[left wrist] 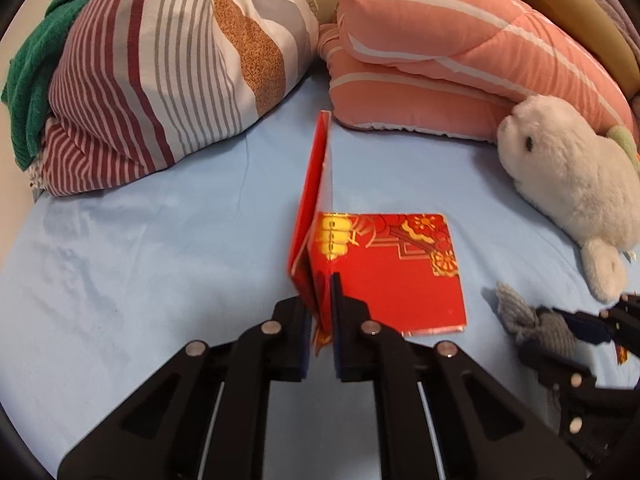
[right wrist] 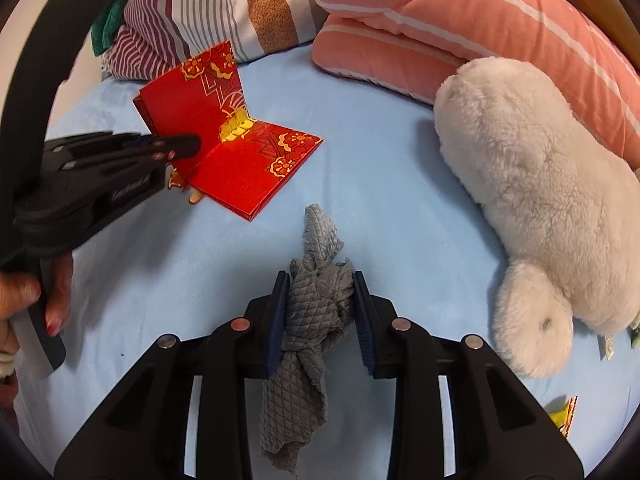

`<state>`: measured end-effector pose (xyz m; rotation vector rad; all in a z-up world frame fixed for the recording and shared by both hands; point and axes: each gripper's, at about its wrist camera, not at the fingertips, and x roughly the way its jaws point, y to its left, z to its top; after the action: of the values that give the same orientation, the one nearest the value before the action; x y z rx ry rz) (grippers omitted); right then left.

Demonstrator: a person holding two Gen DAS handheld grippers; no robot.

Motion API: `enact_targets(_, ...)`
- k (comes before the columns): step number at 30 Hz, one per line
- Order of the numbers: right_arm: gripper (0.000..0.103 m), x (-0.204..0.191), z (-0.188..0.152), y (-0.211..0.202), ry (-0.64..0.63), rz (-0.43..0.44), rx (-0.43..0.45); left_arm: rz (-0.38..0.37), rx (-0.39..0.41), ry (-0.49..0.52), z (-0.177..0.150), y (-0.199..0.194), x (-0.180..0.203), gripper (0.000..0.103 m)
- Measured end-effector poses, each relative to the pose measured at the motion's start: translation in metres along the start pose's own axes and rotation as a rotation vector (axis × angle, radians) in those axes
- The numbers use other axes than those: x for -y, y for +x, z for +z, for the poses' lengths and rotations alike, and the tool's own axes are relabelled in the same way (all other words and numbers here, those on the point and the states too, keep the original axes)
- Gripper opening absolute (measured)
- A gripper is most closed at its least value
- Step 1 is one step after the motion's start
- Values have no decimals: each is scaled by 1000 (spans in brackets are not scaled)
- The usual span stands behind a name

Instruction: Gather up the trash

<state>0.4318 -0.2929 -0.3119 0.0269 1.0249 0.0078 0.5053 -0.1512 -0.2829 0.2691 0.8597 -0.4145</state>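
- Two grippers work over a bed (left wrist: pixel 120 280) covered in a pale blue sheet, each held in a person's hand.
- The left gripper (left wrist: pixel 320 312) has its fingers drawn narrow, pinching the near edge of a red envelope (left wrist: pixel 392 276) printed with gold flowers and a lantern.
- The envelope is folded along its middle: one half lies flat on the sheet, the other half stands up nearly on edge, tilted away from the flat one.
- In the right wrist view the same left gripper (right wrist: pixel 188 148) reaches in from the left edge, its tips at the envelope (right wrist: pixel 248 176), with the hand (right wrist: pixel 36 292) below it around the handle.
- The right gripper (right wrist: pixel 320 312) has its fingers partly closed, pressed against both sides of a knotted grey cloth (right wrist: pixel 316 308) with a diamond weave; one end of the cloth points away across the sheet, the other trails back between the gripper's arms.
- The cloth lies just beside the envelope, toward a white plush seal (right wrist: pixel 532 200) resting on the bed.
- Behind the seal sits a folded pink striped quilt (right wrist: pixel 460 20); next to it is a striped bundle of bedding (left wrist: pixel 160 72) with a green knit (left wrist: pixel 32 60) draped over it.
- A scrap of yellow and orange wrapper (right wrist: pixel 564 416) lies on the sheet near the right gripper.
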Motion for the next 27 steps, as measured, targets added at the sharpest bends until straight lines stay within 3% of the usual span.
enact_targets(15, 29, -2, -7, -45, 50, 53, 27, 24, 4, 7, -39, -82, -1, 6)
enact_targets(22, 29, -4, -12, -72, 54, 60, 58, 38, 2, 10, -45, -101, -1, 6)
enact_targets(25, 29, -4, -13, -76, 54, 60, 61, 61, 17, 1, -41, -102, -1, 11)
enact_targets(27, 29, -3, -13, -75, 55, 62, 60, 66, 12, 1, -35, -97, -2, 20)
